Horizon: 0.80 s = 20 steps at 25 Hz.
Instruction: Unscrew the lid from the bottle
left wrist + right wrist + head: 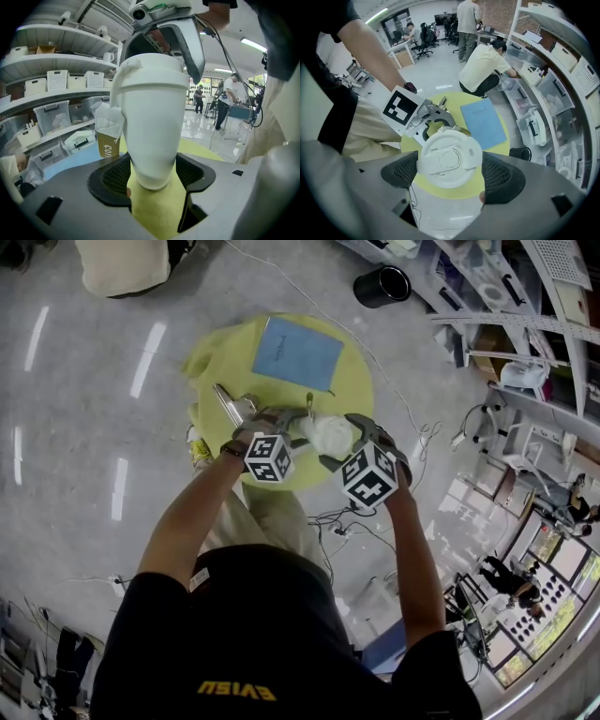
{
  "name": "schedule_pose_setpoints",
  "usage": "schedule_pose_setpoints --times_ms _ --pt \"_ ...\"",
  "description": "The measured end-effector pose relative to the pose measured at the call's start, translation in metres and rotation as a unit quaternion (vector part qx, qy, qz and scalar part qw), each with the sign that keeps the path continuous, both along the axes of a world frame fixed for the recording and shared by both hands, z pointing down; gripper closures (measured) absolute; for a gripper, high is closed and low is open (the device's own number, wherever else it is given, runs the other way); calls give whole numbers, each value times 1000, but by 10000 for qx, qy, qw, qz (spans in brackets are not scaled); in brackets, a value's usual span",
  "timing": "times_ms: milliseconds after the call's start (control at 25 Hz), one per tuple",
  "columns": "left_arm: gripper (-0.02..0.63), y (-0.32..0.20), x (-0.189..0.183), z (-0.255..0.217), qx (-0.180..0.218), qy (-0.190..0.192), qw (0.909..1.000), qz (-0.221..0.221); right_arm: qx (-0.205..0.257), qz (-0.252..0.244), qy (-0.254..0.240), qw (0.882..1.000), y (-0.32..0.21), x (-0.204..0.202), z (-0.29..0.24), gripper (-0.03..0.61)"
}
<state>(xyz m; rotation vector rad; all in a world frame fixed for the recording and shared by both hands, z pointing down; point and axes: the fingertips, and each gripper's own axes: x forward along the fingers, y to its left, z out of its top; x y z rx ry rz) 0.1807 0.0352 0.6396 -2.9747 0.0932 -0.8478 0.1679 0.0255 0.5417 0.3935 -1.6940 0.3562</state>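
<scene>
A white bottle [328,435] hangs tilted between my two grippers above the yellow round table [361,381]. My left gripper [292,427] is shut on the bottle's lower body [152,140], with both black pads [110,176] against its sides near the base. A small brown-and-white tag [108,136] dangles from the bottle's strap. My right gripper [359,439] is shut on the white lid [449,161], whose rim sits between the mesh pads [501,176]. In the left gripper view the right gripper's jaws reach over the lid [150,70] from above.
A blue notebook [298,352] lies on the far part of the table and a metal tool [234,407] at its left edge. A black cup [382,285] stands on the floor beyond. Cables trail on the floor to the right. Shelves with bins line the right side, where a person [485,70] crouches.
</scene>
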Motion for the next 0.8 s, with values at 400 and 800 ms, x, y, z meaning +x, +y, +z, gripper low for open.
schedule_pose_setpoints --times_ms 400,800 --pt "338 0 -33 -8 -201 -587 9962 -604 591 2282 -955 9671 8 11 -29 155" --pt "527 -36 -87 -131 489 -174 9901 -1302 1670 4971 -2822 8033 35 38 -112 155"
